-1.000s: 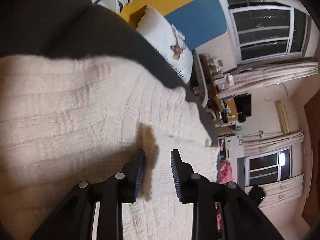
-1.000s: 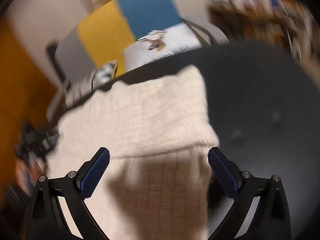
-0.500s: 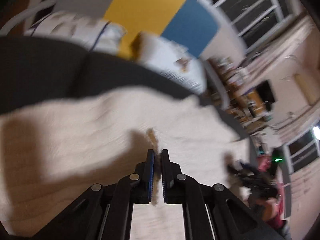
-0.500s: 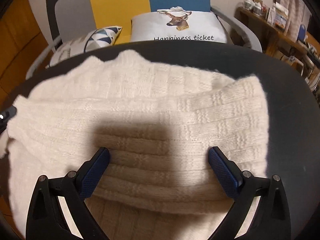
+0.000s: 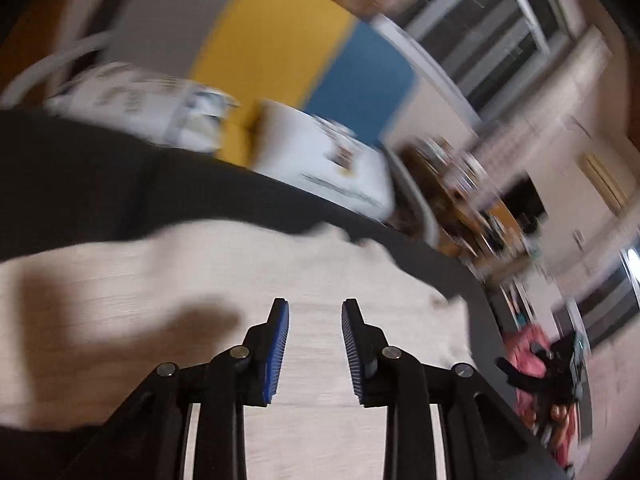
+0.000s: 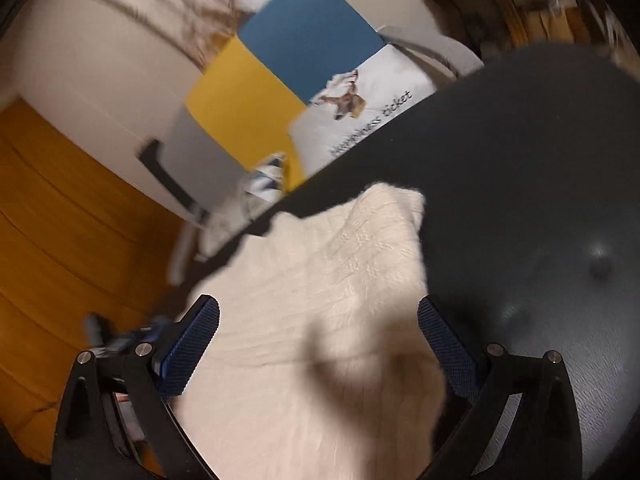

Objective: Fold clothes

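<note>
My left gripper (image 5: 314,346) hangs over the sweater (image 5: 168,280), its jaws opening with nothing between them; only the knit lies below the gap. My right gripper (image 6: 318,340) is spread wide above the same sweater (image 6: 320,280), and it grips nothing either: the cloth lies under the pads, not pinched by them.

The sweater rests on the dark round worktop (image 6: 540,200), toward the edge nearest me. Beyond the worktop's far edge sits a pillow (image 6: 372,96) with a deer print, against a chair back in yellow and blue.

I judge the folding well under way. In the right wrist view the sweater reads as a compact, roughly oblong bundle with no sleeve trailing off across the worktop, so the sleeves seem tucked in already. Its far edge is uneven, though, with one corner poking out past the rest, and both views are blurred, so I cannot count the layers or tell whether a last fold has been made.

What seems left: perhaps one more fold to halve the bundle, then squaring that ragged far edge and smoothing the top.
</note>
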Action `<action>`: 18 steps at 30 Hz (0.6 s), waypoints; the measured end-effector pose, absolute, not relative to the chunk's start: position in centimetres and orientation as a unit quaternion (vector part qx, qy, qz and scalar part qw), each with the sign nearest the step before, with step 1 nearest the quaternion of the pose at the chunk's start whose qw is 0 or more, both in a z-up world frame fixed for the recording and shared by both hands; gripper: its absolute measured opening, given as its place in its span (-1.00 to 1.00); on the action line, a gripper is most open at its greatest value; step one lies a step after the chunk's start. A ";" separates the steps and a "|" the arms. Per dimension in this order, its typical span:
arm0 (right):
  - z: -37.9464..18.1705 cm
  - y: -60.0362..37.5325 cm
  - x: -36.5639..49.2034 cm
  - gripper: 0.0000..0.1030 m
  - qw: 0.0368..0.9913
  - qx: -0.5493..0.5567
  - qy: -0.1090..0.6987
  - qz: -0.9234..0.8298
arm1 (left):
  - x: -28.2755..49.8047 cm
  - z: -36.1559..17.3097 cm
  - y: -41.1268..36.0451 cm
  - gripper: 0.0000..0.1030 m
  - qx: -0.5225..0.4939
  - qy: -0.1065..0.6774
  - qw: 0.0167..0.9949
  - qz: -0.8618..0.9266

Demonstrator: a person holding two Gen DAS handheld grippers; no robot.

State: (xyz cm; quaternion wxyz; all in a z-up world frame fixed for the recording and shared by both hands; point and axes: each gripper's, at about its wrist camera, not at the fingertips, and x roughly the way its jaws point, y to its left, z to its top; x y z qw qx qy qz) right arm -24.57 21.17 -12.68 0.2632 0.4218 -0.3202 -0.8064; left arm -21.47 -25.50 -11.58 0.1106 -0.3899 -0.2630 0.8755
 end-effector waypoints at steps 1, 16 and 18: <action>-13.1 21.8 -24.4 0.98 0.274 0.423 -0.343 -0.793 | -22.6 -11.7 -23.8 -0.48 -0.400 -0.252 0.127 0.872; -18.8 17.3 -25.2 0.98 0.242 0.424 -0.450 -0.747 | -28.9 -18.1 -8.5 -0.50 -0.455 -0.186 0.235 0.838; -18.2 17.3 -25.3 0.98 0.220 0.385 -0.454 -0.773 | -28.8 -19.2 -8.8 -0.57 -0.441 -0.207 0.244 0.839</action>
